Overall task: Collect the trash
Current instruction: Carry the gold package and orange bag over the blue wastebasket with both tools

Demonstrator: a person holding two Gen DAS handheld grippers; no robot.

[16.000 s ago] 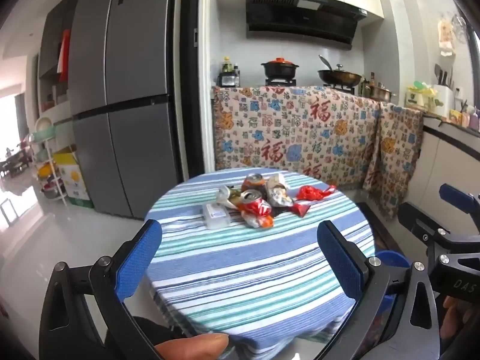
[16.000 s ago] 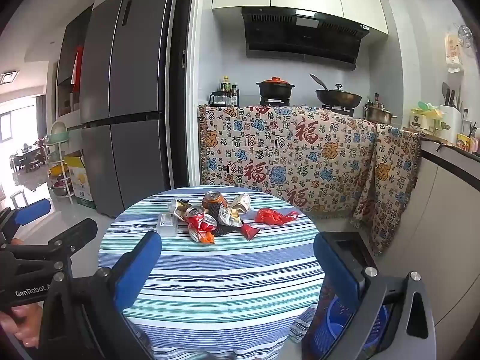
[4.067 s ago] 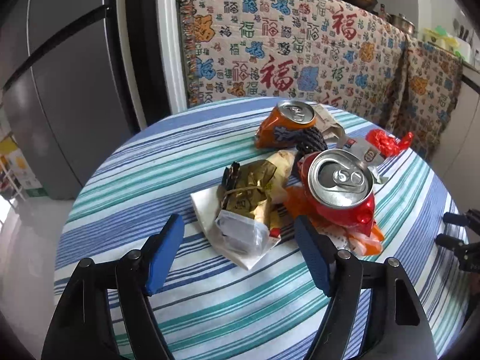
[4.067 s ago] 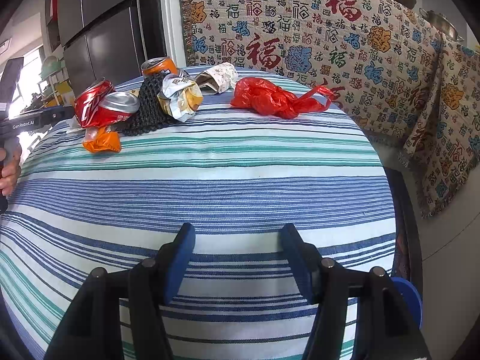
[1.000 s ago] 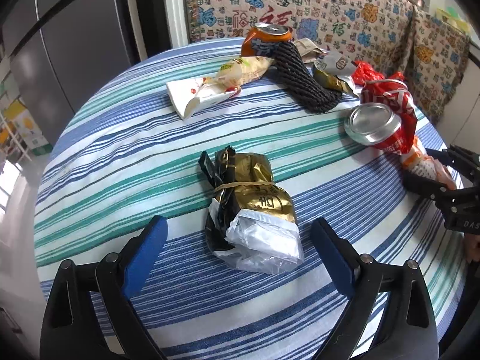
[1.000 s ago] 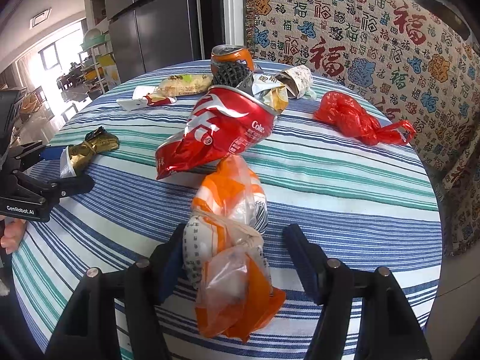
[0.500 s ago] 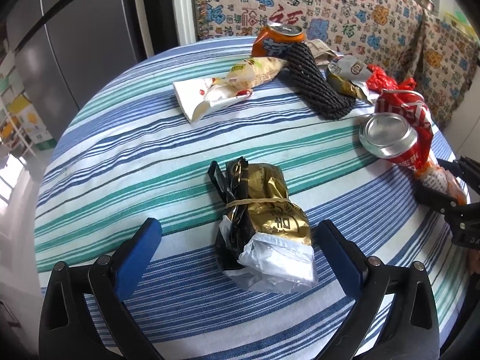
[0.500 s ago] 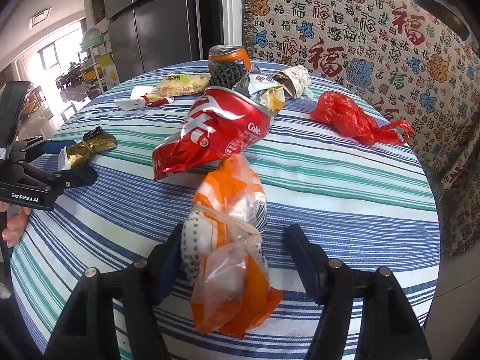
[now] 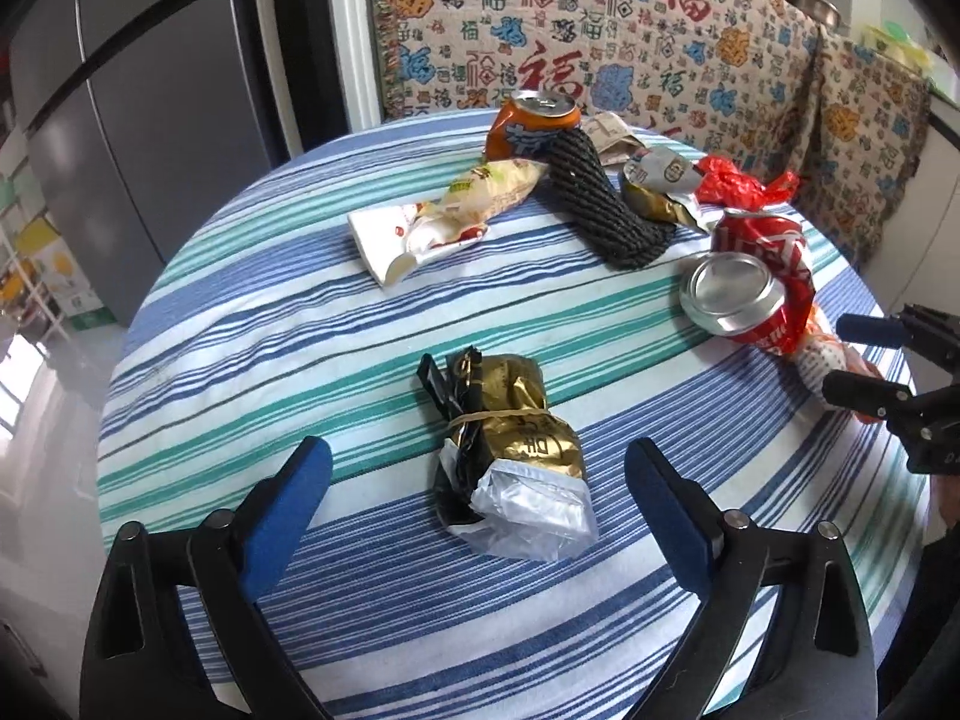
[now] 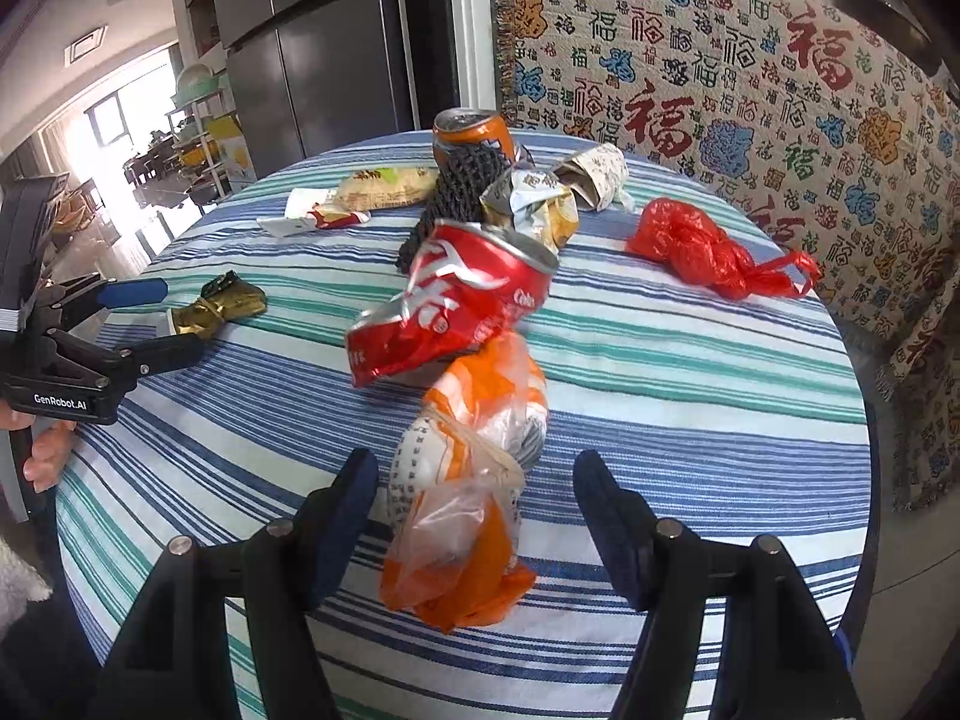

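Left gripper (image 9: 474, 498) is straddling the gold foil packet (image 9: 510, 450) on the striped tablecloth (image 9: 252, 312), jaws wide but just closing, pads clear. Packet's long axis is running twelve-to-six between fingers. Right gripper (image 10: 474, 498) is flanking the orange bag (image 10: 468, 492), ungripped.

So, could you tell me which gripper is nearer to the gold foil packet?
Left. The left gripper straddles the gold foil packet, jaws open; the right gripper is across the table at the orange bag.

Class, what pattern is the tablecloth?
Blue, teal and white stripes on the tablecloth, clearest in the left wrist view.
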